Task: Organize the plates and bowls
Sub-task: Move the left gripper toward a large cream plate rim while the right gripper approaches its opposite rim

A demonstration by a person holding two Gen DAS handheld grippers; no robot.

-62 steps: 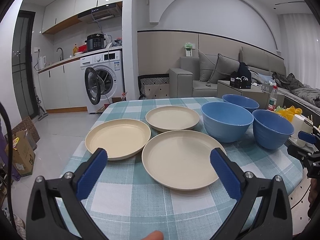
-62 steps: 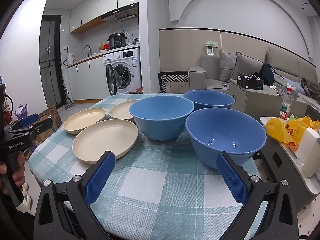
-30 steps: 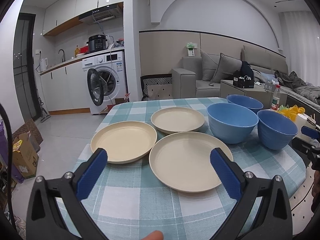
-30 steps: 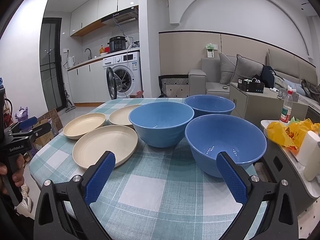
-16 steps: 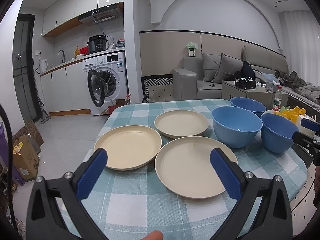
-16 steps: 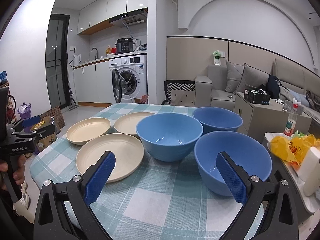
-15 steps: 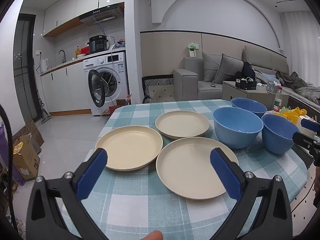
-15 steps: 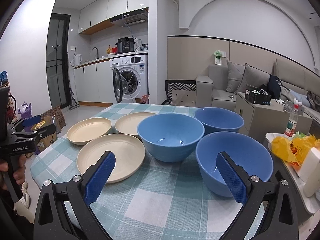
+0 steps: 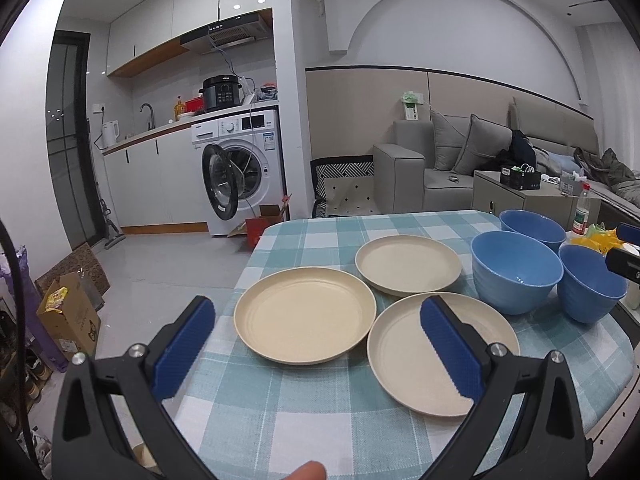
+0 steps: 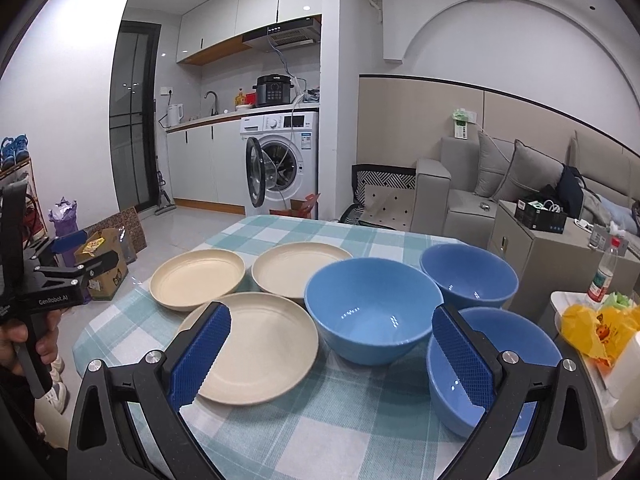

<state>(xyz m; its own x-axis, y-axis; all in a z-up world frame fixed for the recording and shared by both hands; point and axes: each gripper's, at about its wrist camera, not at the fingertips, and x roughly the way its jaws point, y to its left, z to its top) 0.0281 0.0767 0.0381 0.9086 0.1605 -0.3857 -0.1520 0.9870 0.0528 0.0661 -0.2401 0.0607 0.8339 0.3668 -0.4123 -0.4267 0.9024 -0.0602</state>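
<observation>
Three cream plates lie on the checked tablecloth [image 9: 304, 412]: a left plate [image 9: 305, 326], a far plate [image 9: 408, 264] and a near plate [image 9: 416, 352]. Three blue bowls stand to their right: a middle bowl [image 9: 516, 276], a far bowl [image 9: 532, 228] and a near bowl [image 9: 592, 288]. My left gripper [image 9: 316, 348] is open and empty, held above the table's near edge before the plates. My right gripper [image 10: 332, 356] is open and empty, with the near plate [image 10: 256, 356] and the near bowl [image 10: 496, 364] just beyond its fingers.
A yellow bag [image 10: 600, 332], a white container [image 10: 624, 384] and a bottle [image 10: 604, 276] sit on a stand right of the table. A washing machine [image 9: 236, 168] with its door open and a grey sofa [image 9: 440, 168] stand behind. Boxes [image 9: 68, 316] lie on the floor at left.
Both grippers have pulled back and risen a little, so the plates and bowls sit farther off and lower in view. Both stay open. Nothing on the table has moved.
</observation>
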